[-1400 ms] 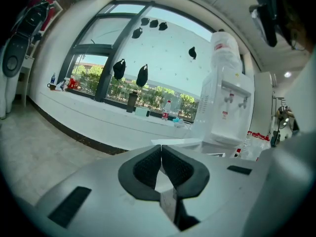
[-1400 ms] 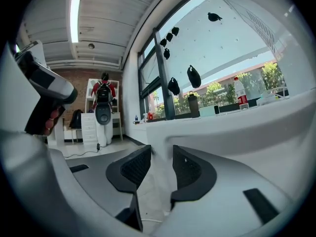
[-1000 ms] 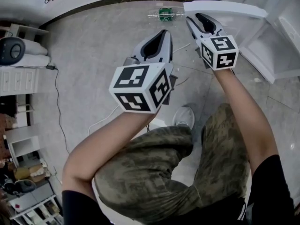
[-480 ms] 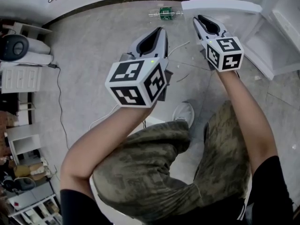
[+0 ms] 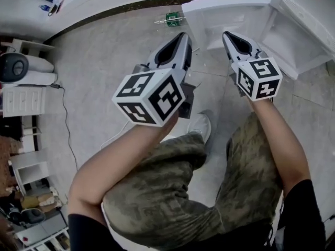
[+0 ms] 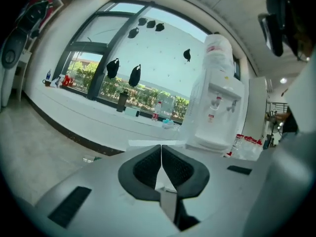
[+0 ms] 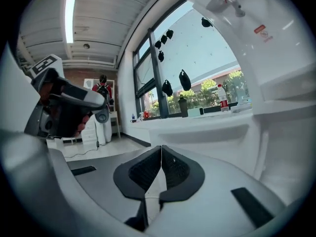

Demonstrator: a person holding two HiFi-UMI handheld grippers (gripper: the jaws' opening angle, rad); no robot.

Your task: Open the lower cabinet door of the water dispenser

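Note:
The white water dispenser (image 5: 301, 14) stands at the upper right of the head view. Its lower cabinet door (image 5: 225, 3) is swung out to the left, and the cabinet's white inside (image 5: 246, 27) shows. My right gripper (image 5: 226, 34) is level in front of that opening; its jaws have just been closing and are shut with nothing between them. My left gripper (image 5: 183, 35) is shut and empty, left of the door. The left gripper view has the dispenser (image 6: 217, 107) ahead of the shut left gripper (image 6: 161, 147). In the right gripper view the door (image 7: 207, 132) lies beyond the shut right gripper (image 7: 161, 148).
A plastic bottle (image 5: 170, 19) lies on the floor by the window wall. A cable (image 5: 65, 114) runs across the grey floor at left, near a white drawer unit (image 5: 21, 101) and a round fan (image 5: 13, 67). The person's shoe (image 5: 201, 125) is below the grippers.
The right gripper's jaws have closed and it has come away from the door's edge. The door now stands wider open. Both grippers have drifted slightly right and up.

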